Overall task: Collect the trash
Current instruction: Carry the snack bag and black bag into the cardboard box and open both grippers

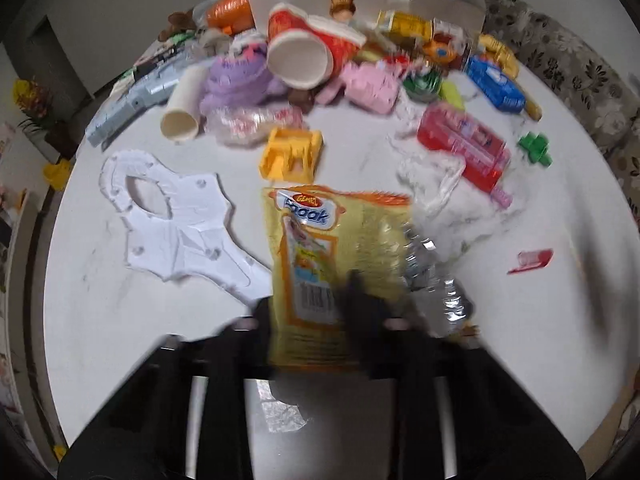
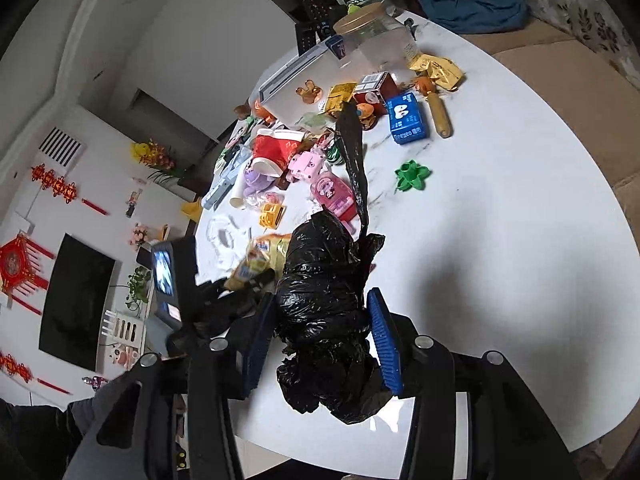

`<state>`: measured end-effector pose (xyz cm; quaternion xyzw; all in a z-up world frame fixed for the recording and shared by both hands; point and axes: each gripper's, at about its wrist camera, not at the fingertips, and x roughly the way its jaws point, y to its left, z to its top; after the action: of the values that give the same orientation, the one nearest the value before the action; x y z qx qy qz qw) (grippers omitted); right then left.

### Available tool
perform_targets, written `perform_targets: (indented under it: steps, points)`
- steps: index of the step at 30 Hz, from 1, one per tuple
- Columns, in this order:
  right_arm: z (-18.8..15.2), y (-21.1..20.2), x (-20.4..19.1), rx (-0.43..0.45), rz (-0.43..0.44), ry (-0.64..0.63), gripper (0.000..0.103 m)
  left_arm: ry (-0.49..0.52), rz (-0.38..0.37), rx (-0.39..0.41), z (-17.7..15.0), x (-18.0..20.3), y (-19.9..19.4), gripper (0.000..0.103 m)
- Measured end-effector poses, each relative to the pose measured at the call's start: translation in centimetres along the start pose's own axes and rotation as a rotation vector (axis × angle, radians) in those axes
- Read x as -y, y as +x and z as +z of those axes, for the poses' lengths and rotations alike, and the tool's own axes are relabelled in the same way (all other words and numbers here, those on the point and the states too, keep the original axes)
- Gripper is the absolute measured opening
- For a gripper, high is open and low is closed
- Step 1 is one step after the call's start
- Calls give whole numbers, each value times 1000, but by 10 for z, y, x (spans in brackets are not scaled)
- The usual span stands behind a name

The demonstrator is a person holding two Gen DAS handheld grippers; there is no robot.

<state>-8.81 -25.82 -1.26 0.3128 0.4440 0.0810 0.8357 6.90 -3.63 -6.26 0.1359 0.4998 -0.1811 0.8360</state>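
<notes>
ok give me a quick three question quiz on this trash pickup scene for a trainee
1. True or false: the left gripper is shut on the yellow snack packet.
2. What is bunched between the right gripper's blue pads? A) black trash bag B) green flower toy C) blue tissue pack
3. Fill in: the red paper cup lies on its ____.

Key: 1 true. 2 A, the black trash bag. 3 side, with its open mouth facing the left wrist camera.
</notes>
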Motion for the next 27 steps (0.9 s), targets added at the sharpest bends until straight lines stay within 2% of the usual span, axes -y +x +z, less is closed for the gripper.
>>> perform_targets:
  steps: [2,4,8,11,14,17,19,21,25,27]
  points:
    - [0,1,-4,6,13,-10,46,-17,-26,36,3,-7,-17,1]
    - [1,1,-8,8,32,-23,46,-44,-74,107,3,-16,-51,1]
    - [1,-9,-20,5,92,-70,46,-38,-97,214,-4,-20,-118,1]
    - [-10,-24,-31,-27,140,-121,46,-4,-101,254,-21,-10,-168,1]
    - [-35,-37,-37,-112,176,-177,46,55,-106,262,-57,10,-207,1]
    - [-69,-49,-37,-212,198,-226,46,81,-148,195,-105,31,-222,1]
    - [-93,-52,-33,-287,195,-264,47,102,-135,126,-139,48,-213,1]
    - [-122,-49,-24,-377,175,-295,47,108,-144,35,-169,63,-194,1]
    - [-165,-29,6,-513,106,-333,47,155,-141,-73,-210,85,-152,1]
    - [-185,-9,24,-581,66,-356,48,157,-160,-130,-228,90,-126,11]
